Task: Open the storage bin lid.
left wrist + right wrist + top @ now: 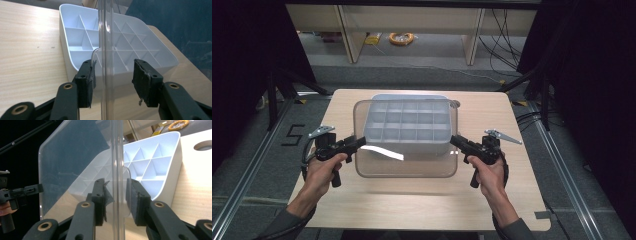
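A clear plastic lid (412, 167) hangs tilted just above a white tray (407, 125) divided into several compartments, which rests on the wooden table (362, 210). My left gripper (360, 141) is shut on the lid's left rim. My right gripper (453, 140) is shut on its right rim. In the left gripper view, the lid (105, 37) runs edge-on between the pads of the left gripper (112, 80), with the tray (82, 37) behind. The right gripper view has the lid (75, 157) edge-on in the right gripper (116, 197), and the tray (155, 167) lies beyond.
A round hole (454, 104) sits in the tabletop by the tray's far right corner. A coil of yellow cable (401, 38) lies on the floor beyond the table, among desk legs. Bare tabletop stretches in front of the tray.
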{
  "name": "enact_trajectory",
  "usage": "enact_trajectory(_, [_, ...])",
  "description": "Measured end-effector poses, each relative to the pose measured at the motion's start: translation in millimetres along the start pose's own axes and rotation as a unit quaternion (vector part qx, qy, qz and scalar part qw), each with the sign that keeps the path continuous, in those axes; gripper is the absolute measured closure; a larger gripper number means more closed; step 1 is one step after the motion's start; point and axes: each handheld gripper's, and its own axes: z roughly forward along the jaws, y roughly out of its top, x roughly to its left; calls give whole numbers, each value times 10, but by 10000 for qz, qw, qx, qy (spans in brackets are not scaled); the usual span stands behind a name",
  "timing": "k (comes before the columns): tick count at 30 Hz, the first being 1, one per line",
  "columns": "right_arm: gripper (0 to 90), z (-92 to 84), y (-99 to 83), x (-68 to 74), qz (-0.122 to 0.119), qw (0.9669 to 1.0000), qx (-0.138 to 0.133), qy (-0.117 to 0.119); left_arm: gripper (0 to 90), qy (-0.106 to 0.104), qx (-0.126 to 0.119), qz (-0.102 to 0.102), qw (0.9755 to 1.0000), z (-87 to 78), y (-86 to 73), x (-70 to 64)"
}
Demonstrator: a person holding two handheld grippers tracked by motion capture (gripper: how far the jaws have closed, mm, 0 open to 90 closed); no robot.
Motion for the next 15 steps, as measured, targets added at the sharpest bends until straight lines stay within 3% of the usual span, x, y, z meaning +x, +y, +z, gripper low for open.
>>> enact_trajectory(6, [696,-72,-118,17,104,9999,34,-22,526,-53,70,3,10000,-36,-145,-15])
enact_trajectory(11, [696,-122,-202,4,-7,10000,33,-28,527,-84,155,37,9998,-53,-216,-21])
enact_trajectory(14, [696,-151,-249,35,222,9997,96,14,528,-68,236,24,9997,-49,-263,-11])
enact_trajectory(15, [697,-151,-268,25,152,9998,80,-29,528,-79,235,34,9997,-46,-286,-1])
